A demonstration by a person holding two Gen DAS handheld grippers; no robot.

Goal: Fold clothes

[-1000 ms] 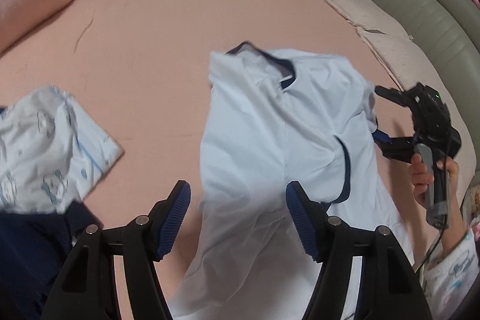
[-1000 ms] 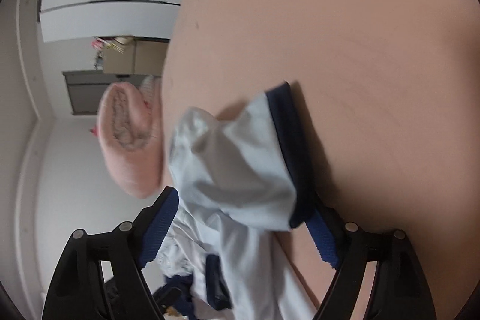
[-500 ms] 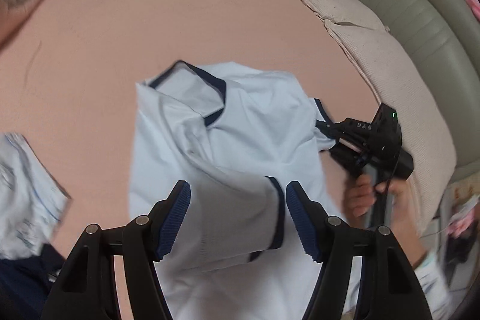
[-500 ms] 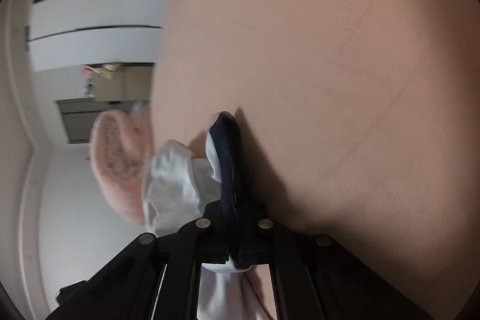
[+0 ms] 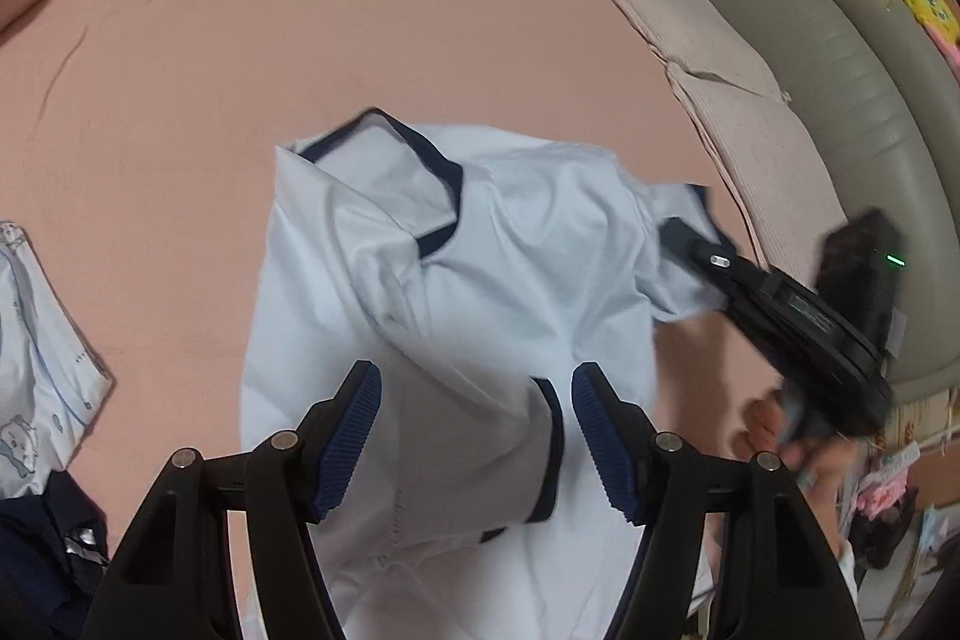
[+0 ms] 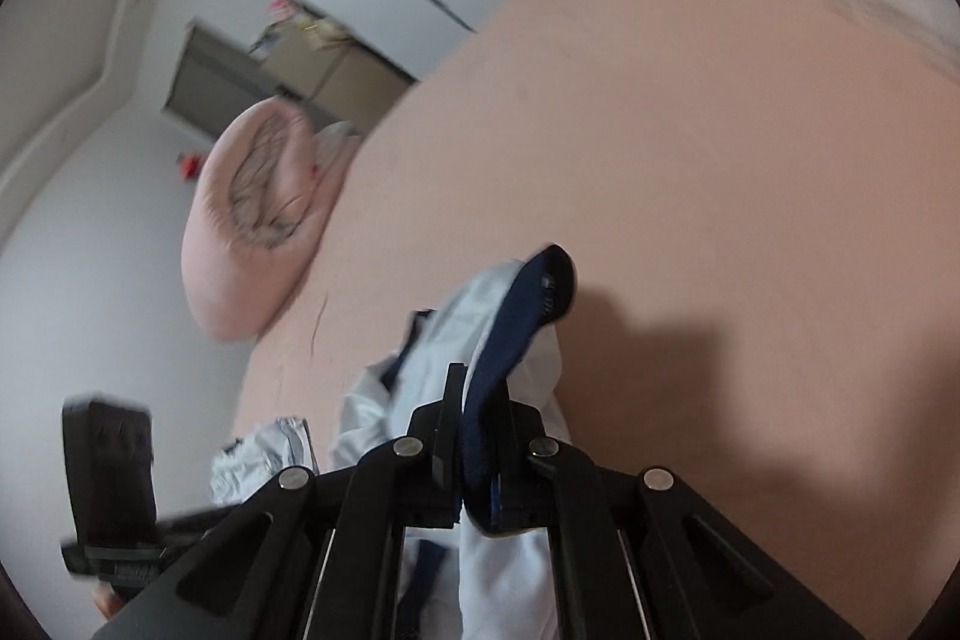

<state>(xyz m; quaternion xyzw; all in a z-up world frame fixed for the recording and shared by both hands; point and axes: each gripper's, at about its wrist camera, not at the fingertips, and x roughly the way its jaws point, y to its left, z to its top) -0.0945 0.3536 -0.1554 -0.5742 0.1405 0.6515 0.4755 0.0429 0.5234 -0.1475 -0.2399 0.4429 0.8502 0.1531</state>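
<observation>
Pinching the shirt (image 5: 480, 280) sleeve's navy cuff (image 6: 528, 316), your right hand-held gripper (image 6: 474, 460) has just clamped and lifted it; the left hand-held gripper (image 5: 474, 436) hovers wide, empty.

Shirt (image 5: 480, 280) pale blue-white, navy trim on collar and sleeve cuffs – same navy band shows in right wrist view. Bed sheet (image 5: 300, 10) plain salmon pink. Pillow (image 6: 252, 220) light pink with greyish worn patch in middle. Cloth (image 5: 42, 370) at left white with pale blue lines and small cartoon prints. Headboard (image 5: 810, 28) grey-green. Left gripper (image 5: 474, 436) black with blue ribbed pads – right gripper (image 5: 678, 232) black too, tiny green light on its body.
</observation>
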